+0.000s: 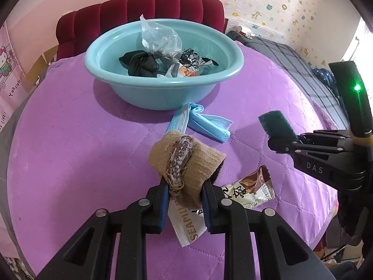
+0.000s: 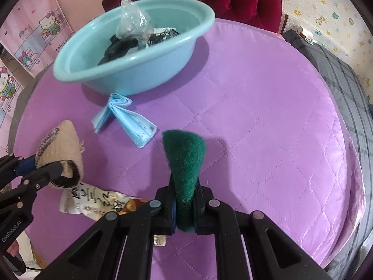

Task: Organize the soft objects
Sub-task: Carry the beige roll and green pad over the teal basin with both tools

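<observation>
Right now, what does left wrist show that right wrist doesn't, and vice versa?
Left wrist only: the SEAMILD packet under the left gripper, the orange-and-white wrapper in the basin.
Right wrist only: the right gripper head-on, jaws clamped on the green pad.
Both: basin, blue mask, brown cloth, brown snack packet, purple cover.

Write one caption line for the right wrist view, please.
Right gripper holds a green scouring pad above the purple quilt.

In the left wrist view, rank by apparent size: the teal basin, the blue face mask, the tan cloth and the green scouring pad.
1. teal basin
2. tan cloth, though its nearness to the camera enlarges it
3. blue face mask
4. green scouring pad, partly hidden in the right gripper
</observation>
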{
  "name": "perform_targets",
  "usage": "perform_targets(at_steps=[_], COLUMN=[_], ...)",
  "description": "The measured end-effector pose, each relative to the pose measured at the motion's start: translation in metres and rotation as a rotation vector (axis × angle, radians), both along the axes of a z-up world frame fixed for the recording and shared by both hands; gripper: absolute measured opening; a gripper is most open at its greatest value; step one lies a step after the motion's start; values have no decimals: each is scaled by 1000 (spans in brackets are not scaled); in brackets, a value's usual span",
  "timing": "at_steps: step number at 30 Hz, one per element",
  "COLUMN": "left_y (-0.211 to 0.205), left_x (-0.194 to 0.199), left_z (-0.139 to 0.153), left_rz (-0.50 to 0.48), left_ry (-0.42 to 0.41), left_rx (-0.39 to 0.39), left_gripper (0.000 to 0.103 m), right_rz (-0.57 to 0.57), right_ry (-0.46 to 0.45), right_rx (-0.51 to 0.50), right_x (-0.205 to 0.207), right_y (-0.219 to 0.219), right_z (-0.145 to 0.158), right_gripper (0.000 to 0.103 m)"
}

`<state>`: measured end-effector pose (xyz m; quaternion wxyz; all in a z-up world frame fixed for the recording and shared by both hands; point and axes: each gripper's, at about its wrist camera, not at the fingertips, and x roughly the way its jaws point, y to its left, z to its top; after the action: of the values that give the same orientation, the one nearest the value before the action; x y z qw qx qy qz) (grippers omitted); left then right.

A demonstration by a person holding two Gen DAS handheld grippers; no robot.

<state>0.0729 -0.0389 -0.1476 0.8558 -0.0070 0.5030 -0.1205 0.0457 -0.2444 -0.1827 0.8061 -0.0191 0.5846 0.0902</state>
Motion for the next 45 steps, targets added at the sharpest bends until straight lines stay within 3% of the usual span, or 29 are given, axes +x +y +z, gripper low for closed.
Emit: perform_targets(at_steps=[25, 27, 38, 45], left_y=[19, 20, 28, 32], left_x=[5, 9, 48, 80], left_z=[68, 75, 95, 99], left_rz=[-56, -59, -65, -64], left_ry=[-64, -72, -116, -129], left_rx=[-6, -14, -13, -5], left_gripper=[26, 26, 26, 26], right_rz=[20, 26, 73, 84], right_ry=[-47, -30, -105, -123], right_rx=[56, 96, 92, 88], right_x=[7, 10, 45, 74], right_y=[29, 29, 40, 42], right_z=[82, 86, 125, 131], right_gripper=[9, 9, 10, 11])
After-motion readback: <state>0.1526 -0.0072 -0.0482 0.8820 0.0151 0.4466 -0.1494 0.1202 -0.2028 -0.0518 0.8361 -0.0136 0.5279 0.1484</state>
